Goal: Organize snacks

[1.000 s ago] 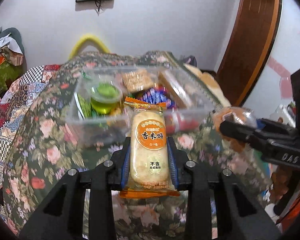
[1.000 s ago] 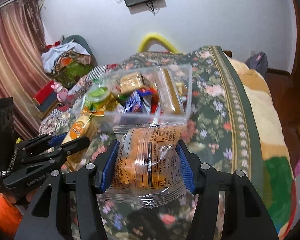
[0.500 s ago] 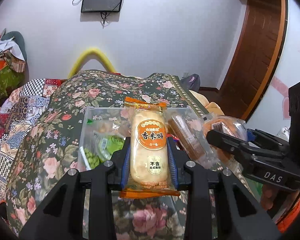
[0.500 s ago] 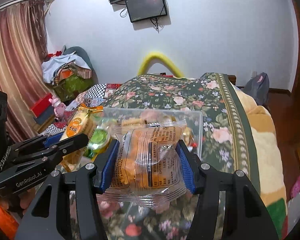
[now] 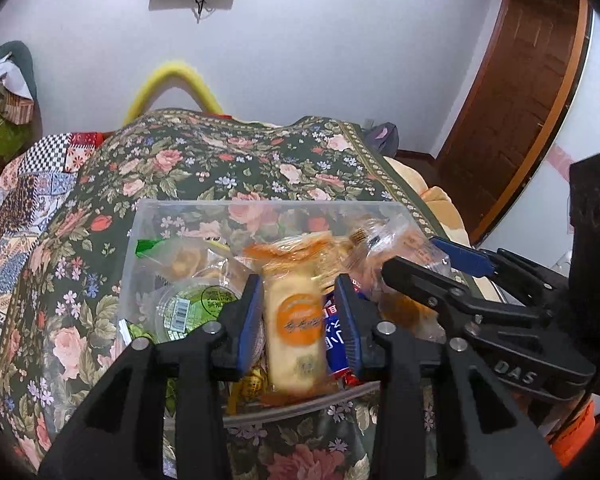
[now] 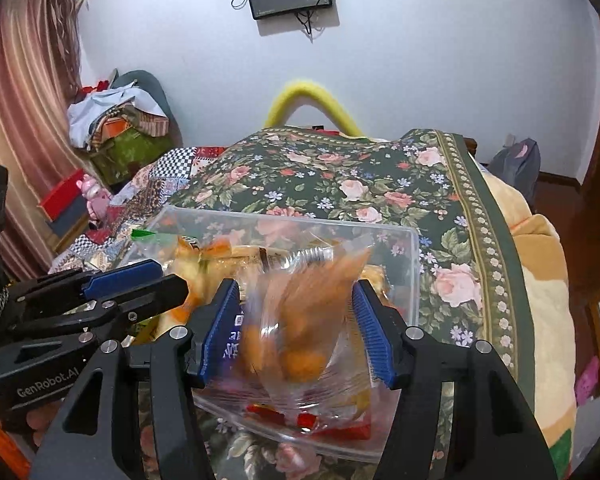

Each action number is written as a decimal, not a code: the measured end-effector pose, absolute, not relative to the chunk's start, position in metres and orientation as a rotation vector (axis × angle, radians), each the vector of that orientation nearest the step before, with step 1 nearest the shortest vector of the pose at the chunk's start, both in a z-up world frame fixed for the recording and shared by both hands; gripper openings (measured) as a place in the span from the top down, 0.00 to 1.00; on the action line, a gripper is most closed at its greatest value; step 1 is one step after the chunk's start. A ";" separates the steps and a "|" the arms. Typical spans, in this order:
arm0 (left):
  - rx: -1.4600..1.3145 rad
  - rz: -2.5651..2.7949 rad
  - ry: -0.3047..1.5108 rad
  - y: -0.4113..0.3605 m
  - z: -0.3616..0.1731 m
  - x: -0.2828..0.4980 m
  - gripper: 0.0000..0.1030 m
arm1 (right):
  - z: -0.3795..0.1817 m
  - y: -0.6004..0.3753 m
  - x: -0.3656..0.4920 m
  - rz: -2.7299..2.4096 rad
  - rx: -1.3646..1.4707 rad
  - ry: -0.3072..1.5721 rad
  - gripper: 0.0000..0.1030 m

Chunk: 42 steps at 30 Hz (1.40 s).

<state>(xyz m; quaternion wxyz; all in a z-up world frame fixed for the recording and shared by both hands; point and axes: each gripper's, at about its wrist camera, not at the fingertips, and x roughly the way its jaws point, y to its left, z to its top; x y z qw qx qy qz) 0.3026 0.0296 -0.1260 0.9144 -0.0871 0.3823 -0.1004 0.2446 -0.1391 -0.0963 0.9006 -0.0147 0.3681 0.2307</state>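
Both tongs spread, just opening over clear bin mid-frame: left gripper dropping rice cracker packet, right gripper releasing orange snack bag. Best: open fully, withdraw straight.

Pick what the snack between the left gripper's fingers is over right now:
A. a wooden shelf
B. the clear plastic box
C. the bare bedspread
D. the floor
B: the rice cracker pack at the left gripper is over the clear plastic box of snacks.
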 end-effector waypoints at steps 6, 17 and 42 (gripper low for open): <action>-0.198 -0.196 0.766 0.034 -0.118 0.289 0.63 | -0.088 -0.144 0.237 0.490 -0.027 0.758 0.45; -0.127 -0.145 0.532 0.035 -0.028 0.204 0.63 | -0.012 -0.167 0.179 0.503 0.020 0.603 0.42; -0.045 -0.041 0.266 0.028 0.038 0.066 0.10 | 0.048 -0.180 0.060 0.439 0.015 0.336 0.01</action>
